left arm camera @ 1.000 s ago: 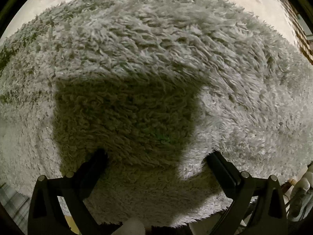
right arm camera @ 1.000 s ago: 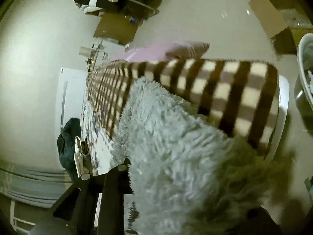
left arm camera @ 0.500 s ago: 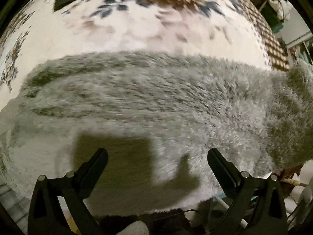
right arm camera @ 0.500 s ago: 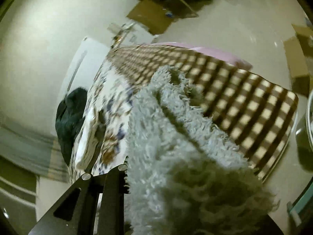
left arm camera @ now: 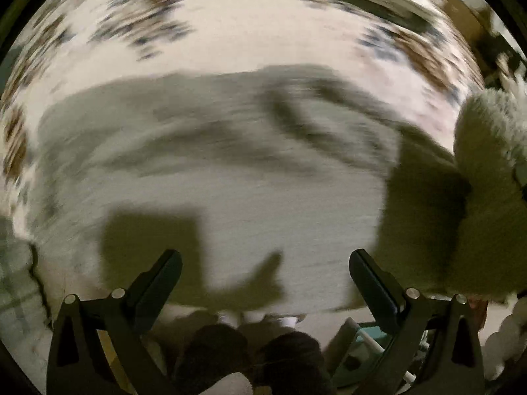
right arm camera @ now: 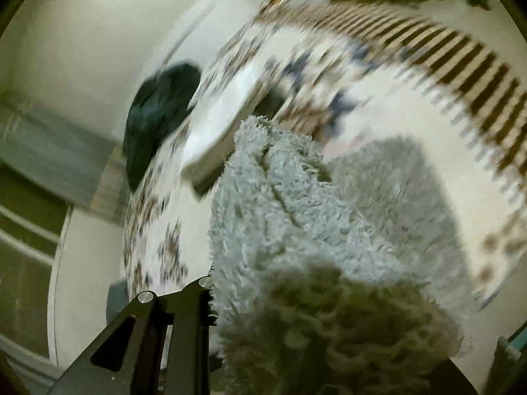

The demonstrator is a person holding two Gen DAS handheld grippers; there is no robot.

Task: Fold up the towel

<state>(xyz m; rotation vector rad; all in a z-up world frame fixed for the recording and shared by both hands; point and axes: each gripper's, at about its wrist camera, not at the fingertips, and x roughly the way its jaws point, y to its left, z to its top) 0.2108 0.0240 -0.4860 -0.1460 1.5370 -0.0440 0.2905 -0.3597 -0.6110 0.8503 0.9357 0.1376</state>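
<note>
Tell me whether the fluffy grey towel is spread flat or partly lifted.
Partly lifted. One end of the fluffy grey towel bunches up in the right tool, doubled with a crease; the rest lies on the floral bedsheet.

A bed (left arm camera: 250,33) covered by a pale sheet printed with blue and brown flowers carries the shaggy grey towel (left arm camera: 230,181), spread flat across its near part. Beyond the towel a white pillow (right arm camera: 224,115) lies on the sheet, and a brown-and-cream checked blanket (right arm camera: 461,65) covers the bed's far side.
</note>
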